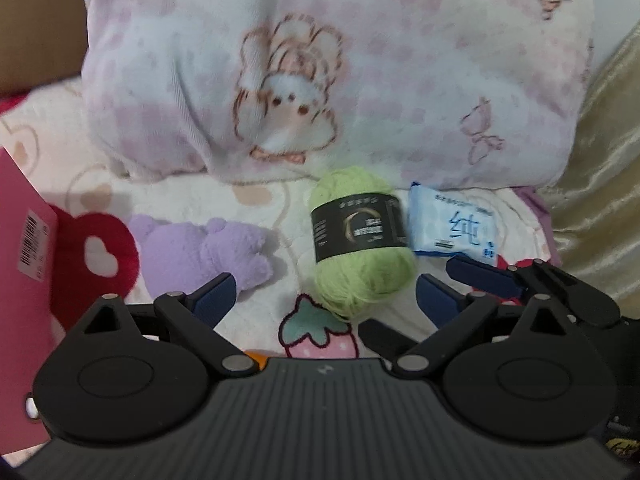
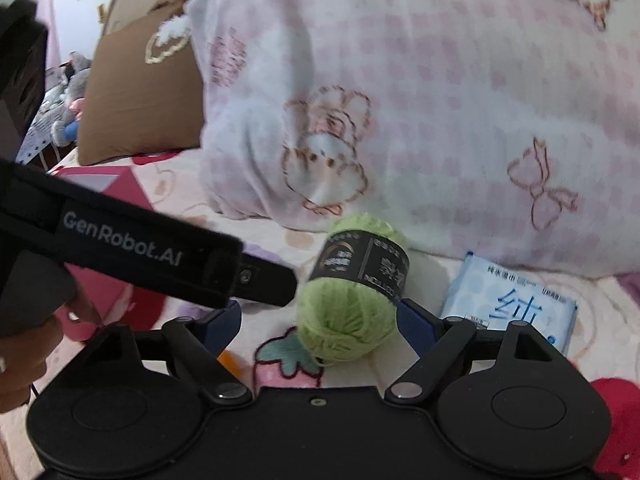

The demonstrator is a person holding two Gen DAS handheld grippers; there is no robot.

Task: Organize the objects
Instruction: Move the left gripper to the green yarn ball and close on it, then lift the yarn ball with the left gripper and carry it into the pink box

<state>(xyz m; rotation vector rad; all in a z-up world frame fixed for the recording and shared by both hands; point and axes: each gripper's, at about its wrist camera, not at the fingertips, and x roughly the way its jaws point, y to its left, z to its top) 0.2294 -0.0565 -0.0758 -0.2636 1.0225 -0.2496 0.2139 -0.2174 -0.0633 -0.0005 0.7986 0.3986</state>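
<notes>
Big pink-check pillow behind; green yarn ball on printed bedsheet beside wipes pack. Soft, light, squashy, probably rolls: pinch across black paper band. Right gripper spread wide around it, left gripper gaping, empty

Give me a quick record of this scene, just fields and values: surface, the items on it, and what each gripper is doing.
surface: bed sheet with strawberry print
backdrop: pink checked blanket
centre item: green yarn ball, black label band
right of yarn: blue tissue pack
left of yarn: purple plush toy
far left: pink box
left gripper: open, empty
right gripper: open, yarn between the jaws, no grip evident
</notes>
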